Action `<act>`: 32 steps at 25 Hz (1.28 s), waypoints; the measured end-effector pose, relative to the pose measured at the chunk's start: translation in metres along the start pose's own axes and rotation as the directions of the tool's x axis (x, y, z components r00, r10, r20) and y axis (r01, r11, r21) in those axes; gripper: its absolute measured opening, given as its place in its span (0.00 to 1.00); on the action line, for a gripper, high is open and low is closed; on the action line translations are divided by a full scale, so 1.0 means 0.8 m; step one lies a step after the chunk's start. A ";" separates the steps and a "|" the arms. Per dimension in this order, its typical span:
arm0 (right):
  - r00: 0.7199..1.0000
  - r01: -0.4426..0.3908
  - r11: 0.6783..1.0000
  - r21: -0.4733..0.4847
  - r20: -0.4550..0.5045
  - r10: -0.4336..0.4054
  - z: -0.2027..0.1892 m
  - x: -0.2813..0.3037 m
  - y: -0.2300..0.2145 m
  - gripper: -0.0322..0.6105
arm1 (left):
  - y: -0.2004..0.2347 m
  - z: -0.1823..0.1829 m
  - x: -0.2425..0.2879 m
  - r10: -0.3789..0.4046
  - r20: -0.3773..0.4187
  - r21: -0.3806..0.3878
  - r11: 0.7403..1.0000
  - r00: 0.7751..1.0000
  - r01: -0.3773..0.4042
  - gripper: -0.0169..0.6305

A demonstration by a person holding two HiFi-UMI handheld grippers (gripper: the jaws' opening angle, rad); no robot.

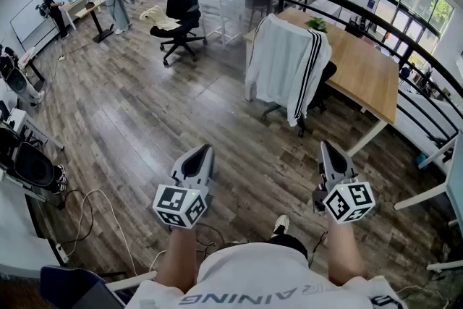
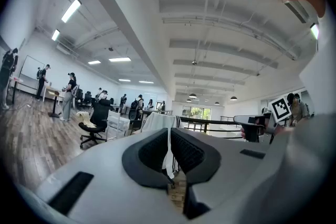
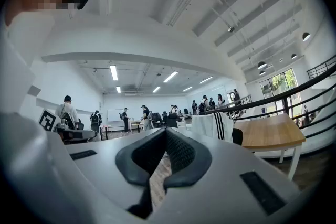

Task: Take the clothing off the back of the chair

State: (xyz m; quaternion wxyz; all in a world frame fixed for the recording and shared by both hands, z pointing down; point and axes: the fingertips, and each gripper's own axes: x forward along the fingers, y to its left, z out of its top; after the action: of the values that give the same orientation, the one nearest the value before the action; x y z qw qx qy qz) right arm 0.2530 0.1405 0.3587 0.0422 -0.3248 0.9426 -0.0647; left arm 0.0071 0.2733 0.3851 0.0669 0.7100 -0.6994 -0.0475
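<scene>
Approach is your step in hand: nothing is grasped yet. Your left hand-held gripper (image 1: 202,152) and right hand-held gripper (image 1: 327,148) both point level, jaws closed together on nothing, well short of the desk (image 1: 365,65). The clothing (image 1: 286,65), a white jacket with black stripes running down one side, hangs draped over the back of the chair (image 1: 325,76) drawn up at the desk's side nearest you. Next, by the look of it, you must walk up, part the jaws and pinch the fabric near its top to lift it clear.
</scene>
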 end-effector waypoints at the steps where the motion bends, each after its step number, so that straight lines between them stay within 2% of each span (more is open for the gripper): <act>1: 1.000 -0.003 1.000 0.001 0.004 0.003 0.001 0.001 0.002 0.08 | 0.000 0.001 -0.001 -0.001 0.000 0.000 1.000 1.000 0.001 0.10; 17: 1.000 -0.004 1.000 0.021 0.012 0.004 -0.002 0.008 0.005 0.08 | 0.006 0.000 0.002 -0.012 -0.012 0.008 1.000 1.000 0.012 0.10; 27: 1.000 -0.018 0.999 0.051 0.013 0.017 -0.015 0.033 0.015 0.08 | 0.038 -0.015 0.006 0.008 -0.035 -0.021 1.000 0.999 -0.009 0.09; 32: 1.000 0.005 0.998 0.059 -0.016 -0.004 -0.025 0.065 -0.003 0.08 | 0.058 -0.020 0.037 -0.020 -0.044 -0.049 0.999 0.999 0.018 0.09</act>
State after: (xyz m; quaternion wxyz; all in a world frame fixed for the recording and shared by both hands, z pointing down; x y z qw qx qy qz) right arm 0.2114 0.1082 0.3766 0.0439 -0.3253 0.9398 -0.0951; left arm -0.0358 0.2434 0.4092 0.0994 0.7155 -0.6897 -0.0495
